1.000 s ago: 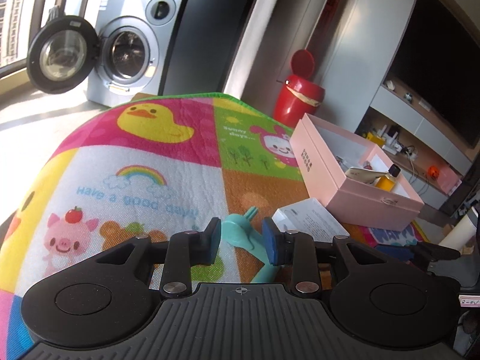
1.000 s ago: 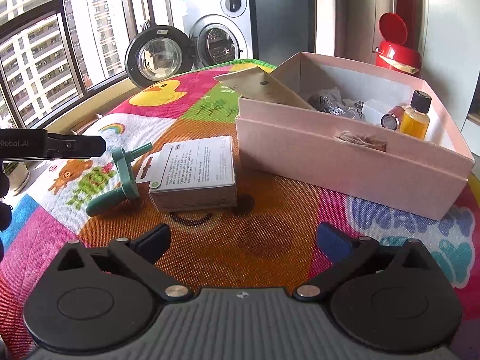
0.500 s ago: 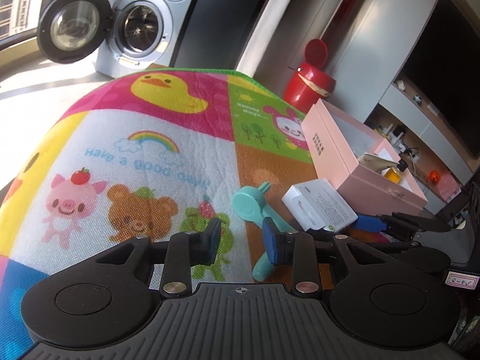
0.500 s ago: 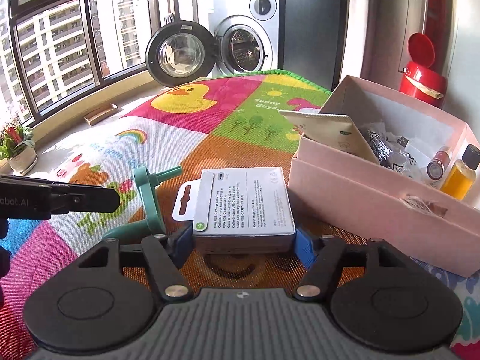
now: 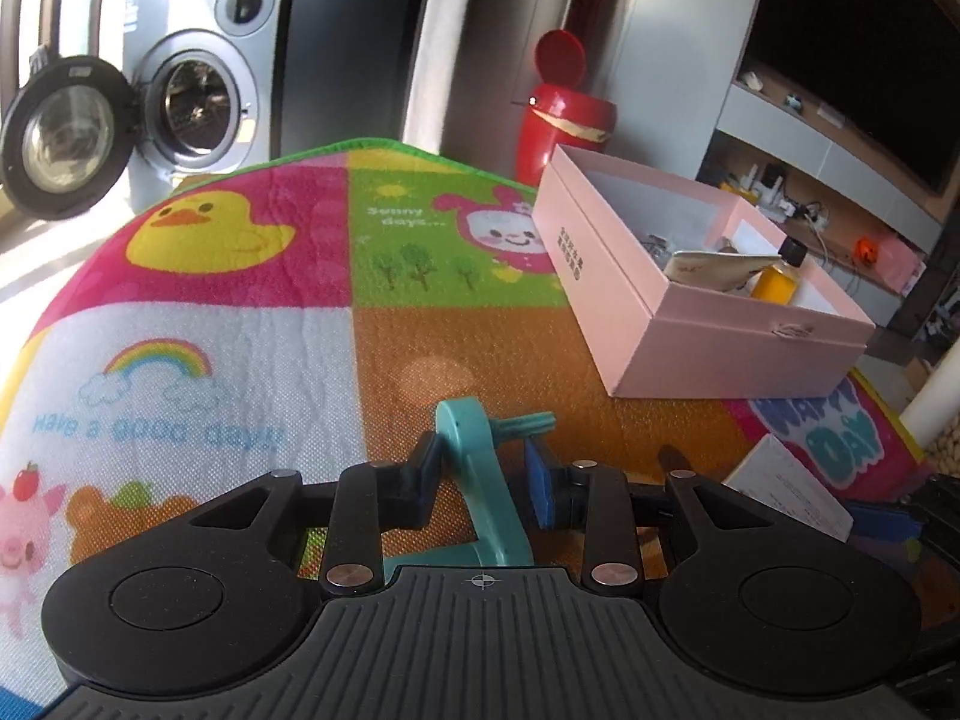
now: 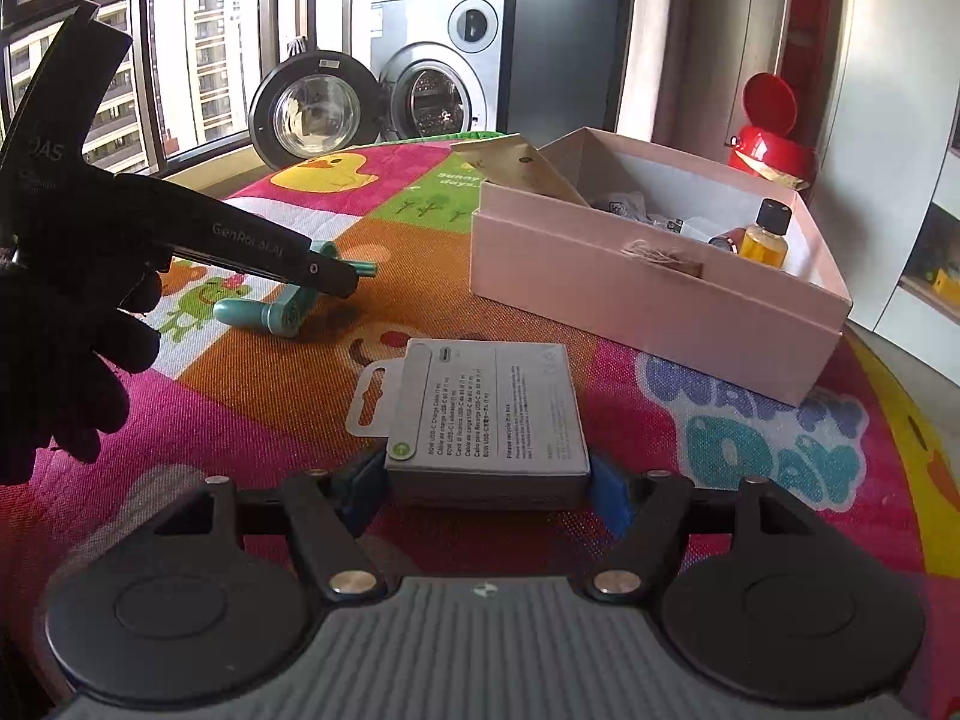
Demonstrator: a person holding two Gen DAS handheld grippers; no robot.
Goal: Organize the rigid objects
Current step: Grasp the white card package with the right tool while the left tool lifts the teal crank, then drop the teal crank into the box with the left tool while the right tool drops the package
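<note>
On the bright mat [image 5: 252, 360] covering the bench, both tools are working at once. The left tool [image 5: 483, 471] is straddling the teal crank [image 5: 480, 480], its pads partly apart — one pad looks to be touching the crank's arm, the other is standing clear, so nothing is clamped yet. The right tool [image 6: 486, 492] is bracketing the white carton [image 6: 483, 414] lying flat near the pink box [image 6: 654, 300], and its jaws are opening again, so any hold on it is slackening. From here the carton is likely to slide out if lifted while the pads are easing — and the crank, being lopsided, may swivel or tip if pinched off-centre. The box is already crowded with a bottle [image 6: 765, 237] and packets, so a careless drop could knock them.
</note>
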